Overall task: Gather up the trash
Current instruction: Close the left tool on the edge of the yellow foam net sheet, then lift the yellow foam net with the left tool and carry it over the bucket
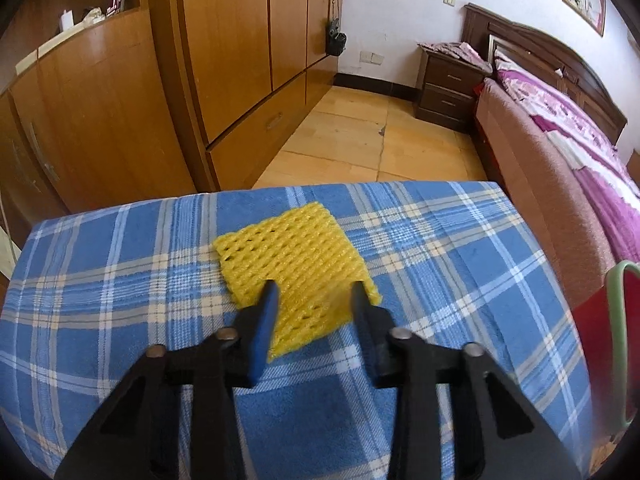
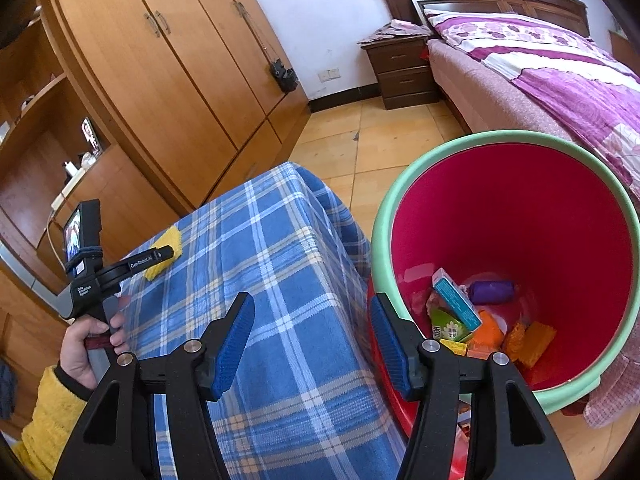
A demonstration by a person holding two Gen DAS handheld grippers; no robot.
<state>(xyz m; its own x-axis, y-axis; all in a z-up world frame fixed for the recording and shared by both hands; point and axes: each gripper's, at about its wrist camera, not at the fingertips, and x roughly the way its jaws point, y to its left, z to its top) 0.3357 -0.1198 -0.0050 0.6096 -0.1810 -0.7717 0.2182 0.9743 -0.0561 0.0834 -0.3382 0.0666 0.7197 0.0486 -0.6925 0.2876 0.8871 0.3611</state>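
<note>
- Left wrist view: the left tool stands with its jaws apart over the near edge of the yellow foam net, which lies flat on the blue plaid bench; whether the fingertips touch it is unclear.
- Right wrist view: the right tool is spread wide and holds nothing, above the gap between the bench and the red bin, where cartons and wrappers lie. The foam net sits at the bench's far corner, under the left tool.
</note>
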